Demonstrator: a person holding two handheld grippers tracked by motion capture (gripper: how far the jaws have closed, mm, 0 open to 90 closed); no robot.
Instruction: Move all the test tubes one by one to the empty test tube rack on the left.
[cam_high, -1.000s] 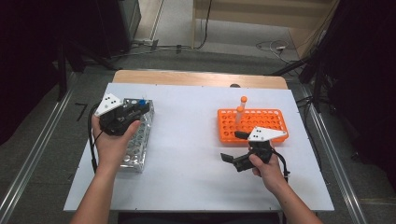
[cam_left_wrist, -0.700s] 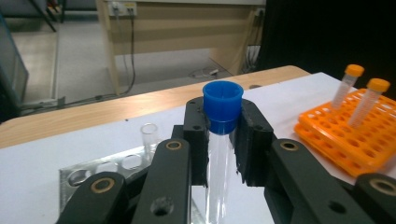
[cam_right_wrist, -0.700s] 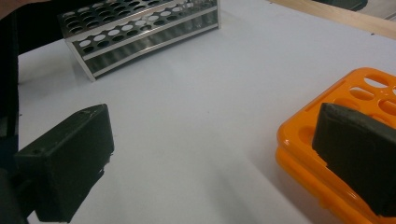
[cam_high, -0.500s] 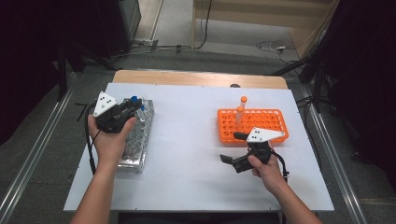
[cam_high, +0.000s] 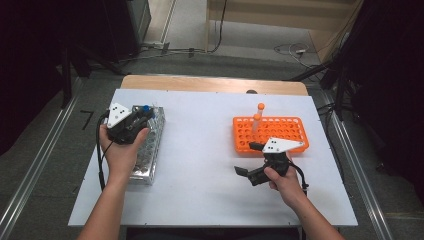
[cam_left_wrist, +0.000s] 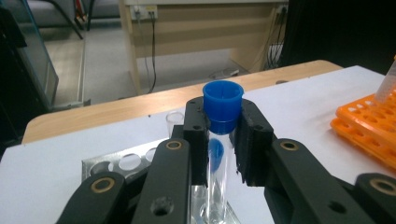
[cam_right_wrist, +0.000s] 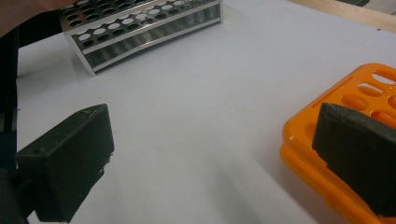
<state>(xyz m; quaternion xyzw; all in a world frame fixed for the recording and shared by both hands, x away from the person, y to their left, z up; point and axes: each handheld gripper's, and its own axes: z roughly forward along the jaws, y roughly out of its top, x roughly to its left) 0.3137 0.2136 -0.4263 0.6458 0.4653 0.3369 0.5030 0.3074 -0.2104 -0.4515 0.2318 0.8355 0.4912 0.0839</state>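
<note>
Your left tool is clenched on the blue-capped tube, held upright just above the metal rack. Step in hand, likely: seating it. Next: line up a hole and lower straight. Your right tool rests released beside the orange rack.

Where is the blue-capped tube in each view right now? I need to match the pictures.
High view: blue-capped tube at left, in the left gripper, over the metal rack.
Left gripper view: centre, tube upright between the jaws.
Right gripper view: I can't make it out; top left is the metal rack.
Shared landmark: the orange rack.
</note>
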